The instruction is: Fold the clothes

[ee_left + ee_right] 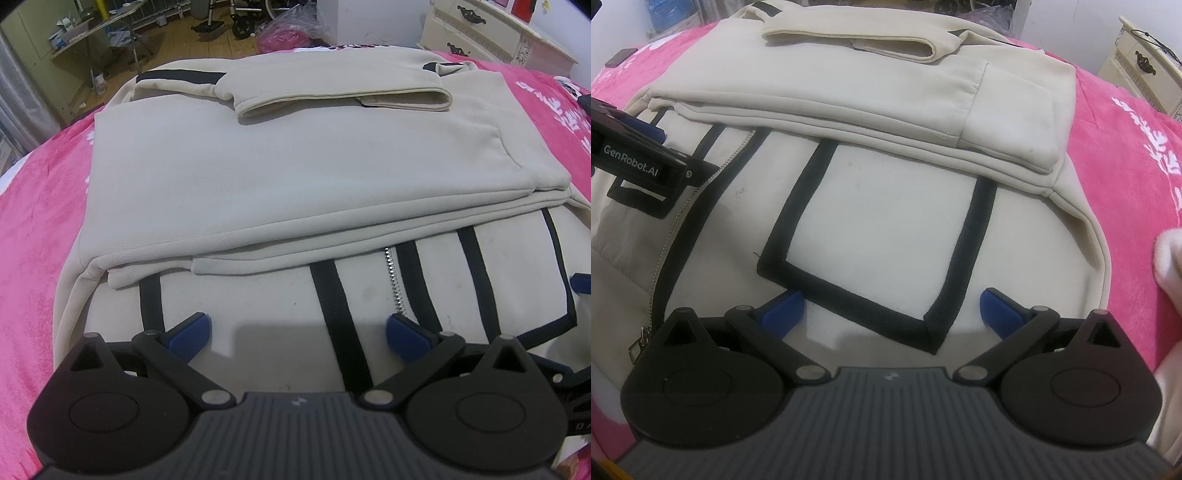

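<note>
Cream jacket [295, 166] with black trim lies on the pink blanket [37, 221], already doubled: sleeves and far part are folded toward the near side, leaving a near panel with the zip [394, 280] exposed. A folded sleeve [332, 98] rests across the far edge.

Left gripper [298, 332]: jaws wide apart, nothing between them, hovering over the near panel just beside the zip. Right gripper [892, 314]: jaws likewise wide and empty, poised over the black-outlined rectangle [879, 236] on the same panel. The two tools sit side by side; the left one shows at the left edge of the right wrist view.

Judgement: step in hand is taking the near hem for the last fold. To do it well, each gripper should pinch all layers at its own near corner, both lift level, and carry the edge over to meet the stacked fold squarely. Uneven grips would likely skew the stack or drag the sleeve.
</note>
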